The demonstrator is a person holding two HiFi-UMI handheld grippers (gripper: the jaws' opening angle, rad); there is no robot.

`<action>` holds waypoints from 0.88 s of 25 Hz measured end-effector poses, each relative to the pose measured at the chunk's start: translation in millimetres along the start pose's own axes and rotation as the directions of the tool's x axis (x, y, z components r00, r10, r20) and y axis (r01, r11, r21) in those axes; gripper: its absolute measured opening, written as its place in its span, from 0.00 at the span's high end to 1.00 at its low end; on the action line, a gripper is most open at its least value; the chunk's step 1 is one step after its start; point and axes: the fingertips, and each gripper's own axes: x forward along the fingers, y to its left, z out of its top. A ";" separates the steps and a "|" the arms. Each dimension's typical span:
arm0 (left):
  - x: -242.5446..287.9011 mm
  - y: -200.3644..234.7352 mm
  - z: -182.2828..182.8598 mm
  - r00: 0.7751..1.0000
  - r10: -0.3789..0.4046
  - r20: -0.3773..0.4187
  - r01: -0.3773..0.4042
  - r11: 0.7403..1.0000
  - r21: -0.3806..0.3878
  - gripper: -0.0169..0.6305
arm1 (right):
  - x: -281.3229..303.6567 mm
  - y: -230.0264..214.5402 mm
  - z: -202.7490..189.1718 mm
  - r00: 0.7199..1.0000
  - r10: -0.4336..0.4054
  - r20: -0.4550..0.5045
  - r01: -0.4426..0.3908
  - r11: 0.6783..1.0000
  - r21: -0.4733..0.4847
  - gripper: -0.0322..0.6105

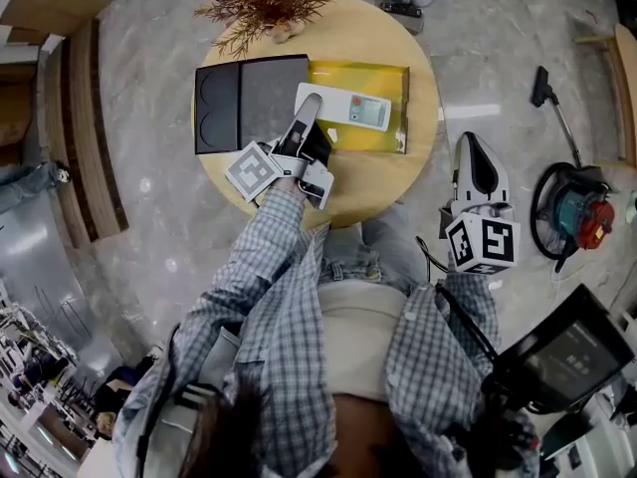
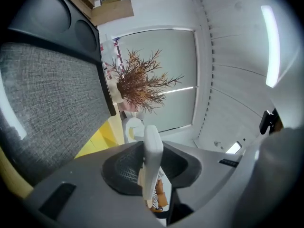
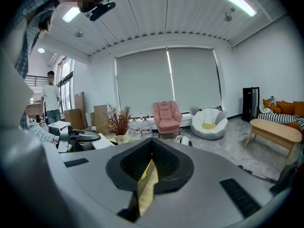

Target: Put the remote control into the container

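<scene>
Left hand-held gripper (image 1: 308, 110) | remote control (image 1: 353, 110) is being gripped by one end | long axis is being pointed rightward along the yellow container (image 1: 373, 139) underneath

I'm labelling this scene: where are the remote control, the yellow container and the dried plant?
remote control (image 1: 348, 108): head view, middle of its white body.
yellow container (image 1: 373, 139): head view, bare yellow floor.
dried plant (image 1: 261, 3): head view, its brown twigs.
</scene>
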 end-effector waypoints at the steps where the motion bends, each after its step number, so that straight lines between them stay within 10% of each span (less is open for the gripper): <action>1: 1.4 4.5 -0.4 1.000 0.019 0.000 -0.019 1.000 0.010 0.82 | 0.7 -2.3 -0.1 1.000 0.002 -0.001 -0.002 1.000 0.001 0.94; 22: 34.2 74.0 -39.1 0.941 0.278 -0.192 -0.243 0.952 0.186 0.82 | 8.8 -45.5 -0.9 0.999 0.027 -0.023 -0.027 0.999 0.025 0.94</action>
